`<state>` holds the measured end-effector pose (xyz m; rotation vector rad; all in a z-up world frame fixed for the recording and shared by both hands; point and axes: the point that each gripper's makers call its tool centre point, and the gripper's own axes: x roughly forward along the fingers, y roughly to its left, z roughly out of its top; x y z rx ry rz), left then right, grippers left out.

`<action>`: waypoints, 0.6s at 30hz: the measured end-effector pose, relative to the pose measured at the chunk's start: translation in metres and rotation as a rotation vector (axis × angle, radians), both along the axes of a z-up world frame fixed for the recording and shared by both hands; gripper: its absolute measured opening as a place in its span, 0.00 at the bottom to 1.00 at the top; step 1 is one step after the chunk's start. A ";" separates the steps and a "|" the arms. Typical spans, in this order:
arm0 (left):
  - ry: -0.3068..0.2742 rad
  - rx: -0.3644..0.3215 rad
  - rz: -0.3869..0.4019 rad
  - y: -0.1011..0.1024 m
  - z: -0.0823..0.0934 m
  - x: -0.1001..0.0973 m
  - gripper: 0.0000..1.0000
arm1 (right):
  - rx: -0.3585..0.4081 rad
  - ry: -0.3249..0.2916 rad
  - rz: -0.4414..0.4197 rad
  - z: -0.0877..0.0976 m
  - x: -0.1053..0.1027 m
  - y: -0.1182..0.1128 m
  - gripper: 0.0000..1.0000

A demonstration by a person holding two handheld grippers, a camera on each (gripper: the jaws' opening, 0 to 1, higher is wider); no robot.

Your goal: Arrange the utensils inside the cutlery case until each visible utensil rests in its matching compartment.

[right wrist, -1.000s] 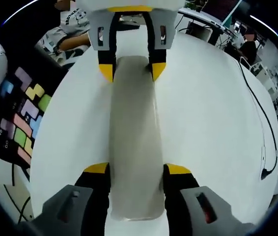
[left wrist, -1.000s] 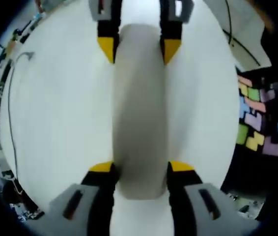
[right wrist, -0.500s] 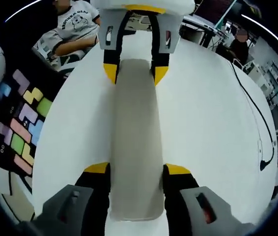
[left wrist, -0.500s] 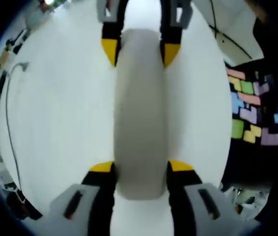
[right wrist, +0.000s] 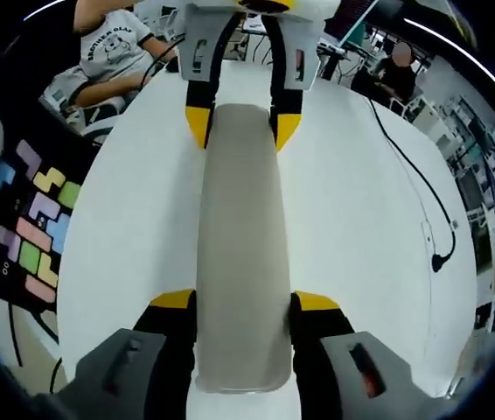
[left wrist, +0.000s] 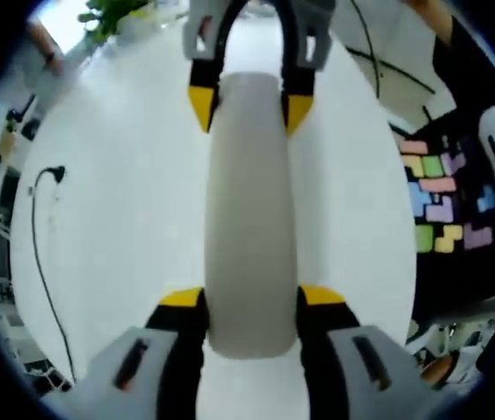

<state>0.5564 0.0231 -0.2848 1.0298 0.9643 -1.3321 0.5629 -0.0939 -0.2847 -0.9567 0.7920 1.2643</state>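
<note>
The left gripper (left wrist: 250, 297) and right gripper (right wrist: 244, 302) each pinch one end of the grey cutlery case (right wrist: 241, 245) over the white table (right wrist: 352, 227). A seated person's shirt (right wrist: 112, 44) has print too blurred to read.

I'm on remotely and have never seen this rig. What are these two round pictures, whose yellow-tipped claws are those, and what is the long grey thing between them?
There is no robot arm: a person holds a two-jaw gripper in each hand, and a fisheye camera rides on each. In the left gripper view, the left gripper rises from the bottom and the right gripper enters from the top; the right gripper view mirrors this. Both are shut on opposite ends of one long grey cutlery case, closed here, so no utensils show. Below is a white table with a black cable. A board of coloured blocks lies at the table's side.
</note>
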 end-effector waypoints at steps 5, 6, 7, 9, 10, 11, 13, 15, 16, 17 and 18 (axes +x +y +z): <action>0.001 -0.013 -0.010 -0.015 -0.010 0.007 0.43 | 0.017 -0.008 -0.009 0.003 0.028 -0.011 0.43; 0.007 -0.008 -0.014 -0.015 -0.013 0.009 0.43 | 0.016 -0.002 -0.008 0.001 0.033 -0.012 0.43; 0.013 -0.006 -0.017 -0.016 -0.015 0.009 0.43 | 0.008 0.003 -0.005 -0.002 0.032 -0.012 0.43; 0.025 0.004 -0.025 -0.016 -0.021 0.012 0.43 | -0.003 0.007 -0.009 -0.006 0.032 -0.012 0.43; 0.029 0.016 -0.027 -0.015 -0.024 0.014 0.43 | -0.005 0.008 -0.008 -0.009 0.033 -0.011 0.43; 0.029 0.031 -0.037 -0.013 -0.027 0.016 0.43 | -0.007 0.009 -0.003 -0.013 0.030 -0.011 0.43; 0.032 0.039 -0.039 -0.013 -0.032 0.019 0.43 | -0.015 0.014 0.002 -0.020 0.028 -0.010 0.43; 0.038 0.037 -0.038 -0.012 -0.035 0.020 0.43 | -0.027 0.016 0.007 -0.024 0.026 -0.011 0.43; 0.040 0.036 -0.039 -0.011 -0.036 0.020 0.43 | -0.030 0.018 0.009 -0.026 0.025 -0.010 0.43; 0.044 0.037 -0.044 -0.009 -0.037 0.020 0.43 | -0.026 0.022 0.014 -0.028 0.021 -0.009 0.43; 0.047 0.037 -0.049 -0.007 -0.037 0.019 0.43 | -0.017 0.029 0.017 -0.029 0.017 -0.008 0.43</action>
